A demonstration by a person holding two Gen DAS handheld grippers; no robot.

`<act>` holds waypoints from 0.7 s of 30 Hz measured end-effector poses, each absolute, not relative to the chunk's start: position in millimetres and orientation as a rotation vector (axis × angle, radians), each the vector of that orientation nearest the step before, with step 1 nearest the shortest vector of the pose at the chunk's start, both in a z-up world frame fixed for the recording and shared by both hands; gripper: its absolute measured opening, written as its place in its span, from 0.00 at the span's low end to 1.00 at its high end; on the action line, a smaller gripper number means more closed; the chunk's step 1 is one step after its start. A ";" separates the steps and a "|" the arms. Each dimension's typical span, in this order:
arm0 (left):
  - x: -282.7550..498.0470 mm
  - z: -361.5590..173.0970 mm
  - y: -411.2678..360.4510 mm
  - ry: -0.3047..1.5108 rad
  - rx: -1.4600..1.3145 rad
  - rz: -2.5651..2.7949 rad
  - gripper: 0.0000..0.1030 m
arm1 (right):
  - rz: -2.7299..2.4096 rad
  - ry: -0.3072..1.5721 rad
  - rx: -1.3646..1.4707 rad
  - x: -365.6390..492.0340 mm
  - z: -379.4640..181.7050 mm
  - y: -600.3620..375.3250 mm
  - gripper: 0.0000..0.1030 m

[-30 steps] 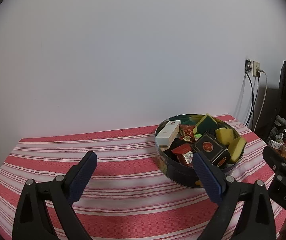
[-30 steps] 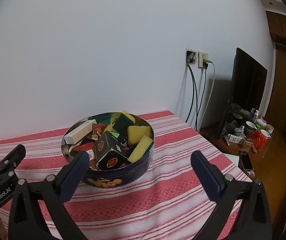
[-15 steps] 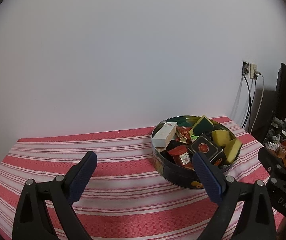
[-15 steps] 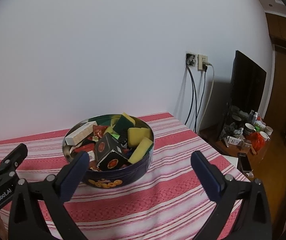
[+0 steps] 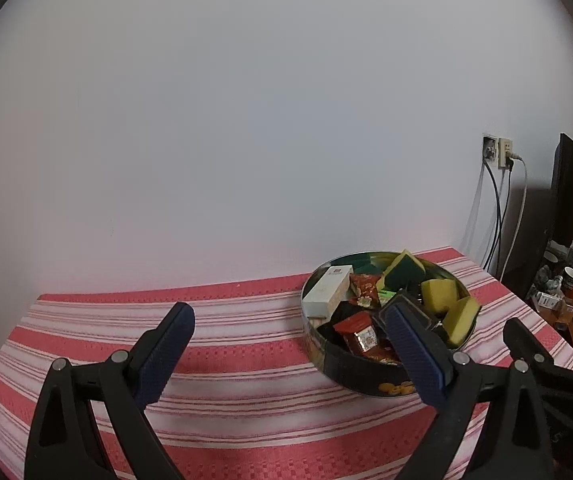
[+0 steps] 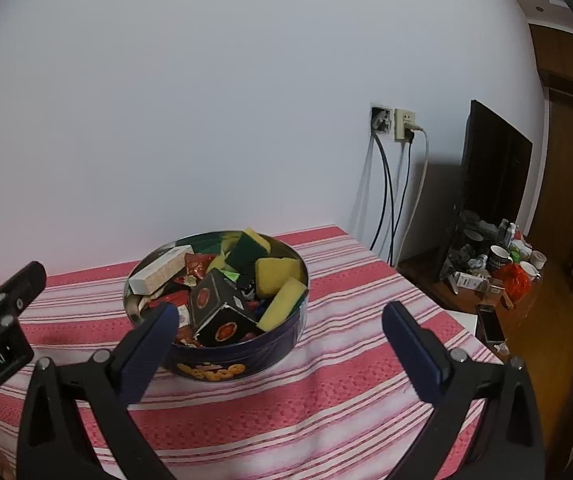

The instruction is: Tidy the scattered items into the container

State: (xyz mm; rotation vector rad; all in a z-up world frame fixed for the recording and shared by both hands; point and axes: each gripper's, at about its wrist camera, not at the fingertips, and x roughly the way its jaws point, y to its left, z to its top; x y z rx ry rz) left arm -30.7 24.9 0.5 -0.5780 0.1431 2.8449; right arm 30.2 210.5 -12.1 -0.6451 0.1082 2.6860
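Your left gripper point(image 5: 288, 350): jaws spread wide, nothing between them, held above the desk point(image 5: 226, 320) with its red-and-white striped cloth.

Your right gripper point(image 6: 278, 346): jaws likewise wide apart and empty, above the same cloth.

Container point(image 6: 238, 364): a round dark-blue tin with yellow cookie prints on its wall. It stood ahead of your left gripper and to its right, partly behind that gripper's right finger point(image 5: 414, 354); ahead of your right gripper and toward its left finger point(image 6: 146, 350).

Contents, heaped to the rim:
- a long white box point(image 6: 160, 270) at the far left side;
- a black cube box with red medallions point(image 6: 218, 312) at the near middle;
- yellow-and-green sponges point(image 6: 276, 276) on the right side, one leaning on the rim;
- red snack packets point(image 5: 360, 332) among them.

Beyond the desk, right of both grippers: wall sockets with cables point(image 6: 392, 124).
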 end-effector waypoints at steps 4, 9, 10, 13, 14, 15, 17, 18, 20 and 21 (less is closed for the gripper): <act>-29.2 0.8 30.5 0.160 -0.569 2.836 0.95 | 2.682 0.110 -0.644 28.5 -11.8 214.1 1.00; -30.1 1.2 34.0 0.159 -0.564 2.843 0.95 | 2.679 0.114 -0.642 27.6 -12.1 215.7 1.00; -30.3 1.5 34.3 0.154 -0.564 2.841 0.95 | 2.681 0.117 -0.643 27.6 -12.2 216.2 1.00; -28.0 3.5 32.8 0.143 -0.532 2.866 0.95 | 2.677 0.119 -0.642 27.4 -12.1 216.8 1.00; -27.6 4.0 32.9 0.149 -0.524 2.875 0.95 | 2.675 0.119 -0.641 27.8 -12.0 216.7 1.00; -27.3 4.2 32.9 0.152 -0.518 2.878 0.95 | 2.677 0.121 -0.642 28.1 -12.1 216.8 1.00; -27.1 3.9 33.2 0.158 -0.517 2.879 0.95 | 2.678 0.121 -0.646 28.2 -12.6 217.5 1.00; -27.3 3.6 34.2 0.157 -0.524 2.875 0.95 | 2.678 0.121 -0.647 28.0 -12.7 217.6 1.00; -28.3 2.9 35.5 0.154 -0.543 2.856 0.95 | 2.676 0.123 -0.652 27.8 -13.2 218.4 1.00; -28.4 2.8 36.3 0.155 -0.547 2.850 0.95 | 2.676 0.123 -0.652 28.4 -13.5 218.9 1.00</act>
